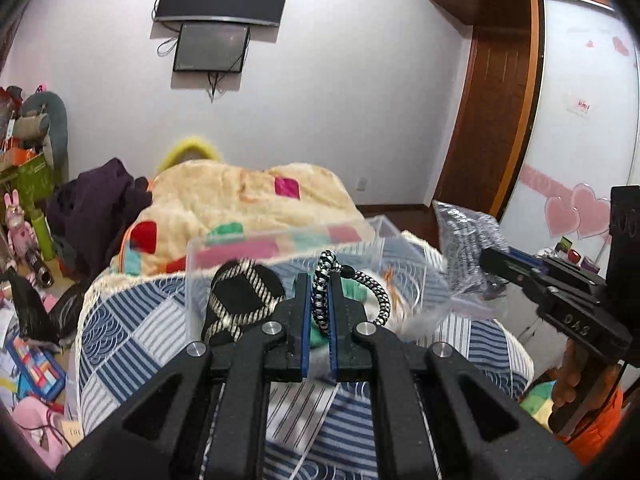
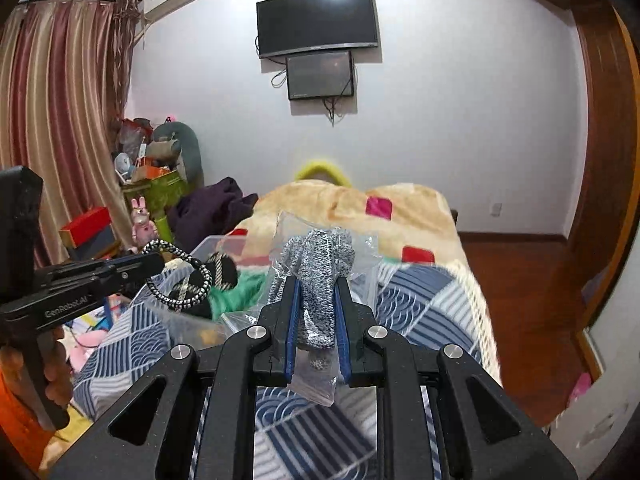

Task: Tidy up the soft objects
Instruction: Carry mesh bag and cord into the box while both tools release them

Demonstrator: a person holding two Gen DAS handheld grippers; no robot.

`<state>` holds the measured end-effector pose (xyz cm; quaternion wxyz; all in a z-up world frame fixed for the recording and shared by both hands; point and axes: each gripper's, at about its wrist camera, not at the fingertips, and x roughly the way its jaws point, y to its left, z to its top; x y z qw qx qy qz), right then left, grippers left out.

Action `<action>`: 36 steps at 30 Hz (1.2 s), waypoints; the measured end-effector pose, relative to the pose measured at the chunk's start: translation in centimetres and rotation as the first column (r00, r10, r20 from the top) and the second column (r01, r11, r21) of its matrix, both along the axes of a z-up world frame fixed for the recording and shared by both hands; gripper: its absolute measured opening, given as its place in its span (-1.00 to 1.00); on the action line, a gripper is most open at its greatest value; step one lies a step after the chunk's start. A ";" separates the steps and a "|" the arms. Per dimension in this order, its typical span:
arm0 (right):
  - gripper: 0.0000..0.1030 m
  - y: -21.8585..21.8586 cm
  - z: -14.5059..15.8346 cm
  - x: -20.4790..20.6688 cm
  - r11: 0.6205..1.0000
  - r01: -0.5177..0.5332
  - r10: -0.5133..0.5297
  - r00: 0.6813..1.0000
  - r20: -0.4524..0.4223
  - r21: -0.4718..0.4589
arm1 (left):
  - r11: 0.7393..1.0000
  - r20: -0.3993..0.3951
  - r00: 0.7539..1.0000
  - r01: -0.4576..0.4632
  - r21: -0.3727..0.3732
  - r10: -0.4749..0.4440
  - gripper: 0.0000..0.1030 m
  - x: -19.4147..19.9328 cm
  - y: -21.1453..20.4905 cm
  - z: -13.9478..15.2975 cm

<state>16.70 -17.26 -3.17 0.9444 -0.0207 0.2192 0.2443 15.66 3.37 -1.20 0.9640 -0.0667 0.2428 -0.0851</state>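
Left to right: a black-and-gold striped item (image 1: 240, 300) is seen in the clear plastic box (image 1: 280, 248) on the bed (image 1: 132, 332). The left tool (image 1: 321, 304) is pressed together on a black-and-white braided cord loop (image 1: 325, 280), held above the near part of the box. Further right, the right tool (image 2: 316, 308) is clamped on a bagged grey knit item (image 2: 318, 276), held above the patterned quilt (image 2: 420, 304).
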 end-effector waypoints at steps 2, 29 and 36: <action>-0.71 0.5 0.0 0.8 1.000 -0.002 0.002 1.000 0.001 -0.015 | 1.000 0.005 1.000 0.000 0.005 0.000 -0.88 0.8 -0.4 0.1; -0.47 2.7 -3.8 3.8 0.987 -0.033 0.011 0.990 -0.139 -0.158 | 0.994 -0.159 0.987 0.049 0.093 -0.034 -0.66 4.8 -3.7 -5.5; -0.11 1.5 -1.5 1.8 0.994 -0.024 0.015 0.996 -0.093 -0.103 | 0.998 -0.109 0.994 0.035 0.058 -0.029 -0.37 1.9 -2.7 -3.4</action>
